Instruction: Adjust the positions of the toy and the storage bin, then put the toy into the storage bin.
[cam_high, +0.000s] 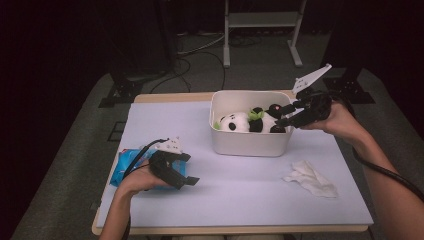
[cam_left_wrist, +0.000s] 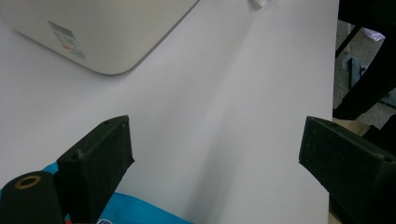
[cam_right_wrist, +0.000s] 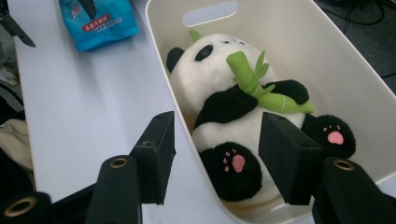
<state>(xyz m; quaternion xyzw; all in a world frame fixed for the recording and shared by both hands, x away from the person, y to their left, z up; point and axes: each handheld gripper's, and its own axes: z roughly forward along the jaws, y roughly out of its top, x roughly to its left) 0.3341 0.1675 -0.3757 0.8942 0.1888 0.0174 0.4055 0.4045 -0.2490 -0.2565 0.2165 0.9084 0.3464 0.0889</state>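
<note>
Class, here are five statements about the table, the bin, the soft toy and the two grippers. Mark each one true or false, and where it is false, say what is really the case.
1. The panda toy lies inside the white bin. True.
2. The right gripper is shut on the panda's foot. False: its jaws stand open, one outside the bin wall and one over the toy.
3. The left gripper is open above the table. True.
4. The blue packet lies inside the bin. False: it lies on the table by the left gripper.
5. A crumpled white tissue lies on the table, outside the bin. True.
</note>
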